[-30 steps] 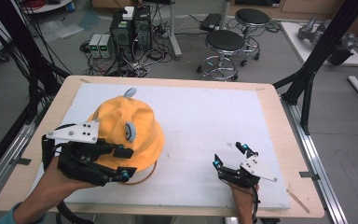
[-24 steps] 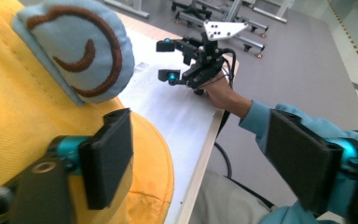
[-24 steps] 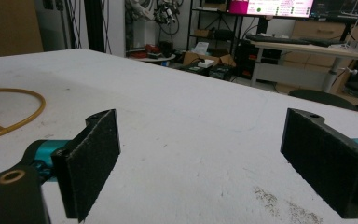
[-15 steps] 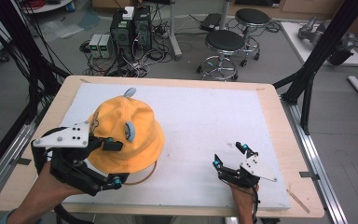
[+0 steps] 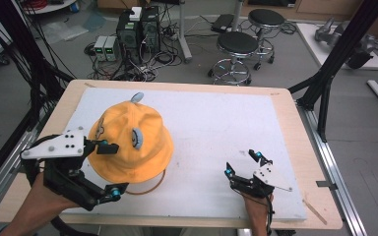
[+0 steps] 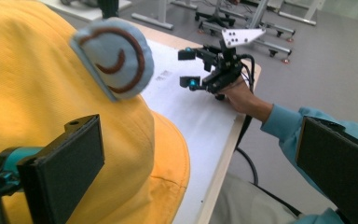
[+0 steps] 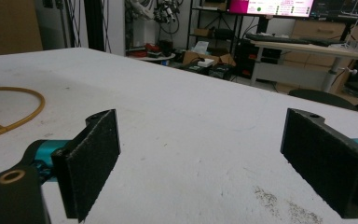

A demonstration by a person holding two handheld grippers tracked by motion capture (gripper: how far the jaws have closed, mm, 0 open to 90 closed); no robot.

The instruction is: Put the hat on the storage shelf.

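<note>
I see the wooden table carrying a white mat over most of its top. On the mat's left half sits my orange bucket hat, crown up, with a pale blue ear patch sewn on its side and a second one at the far edge of the crown. An orange cord loops out from under the brim onto the mat toward me. My left gripper sits at the hat's near-left edge with its jaws spread wide, one tip against the brim's left side, the other off the near edge by the cord; nothing is pinched. My right gripper rests low on the mat's near-right area, well apart from the hat, jaws parted and empty.
</note>
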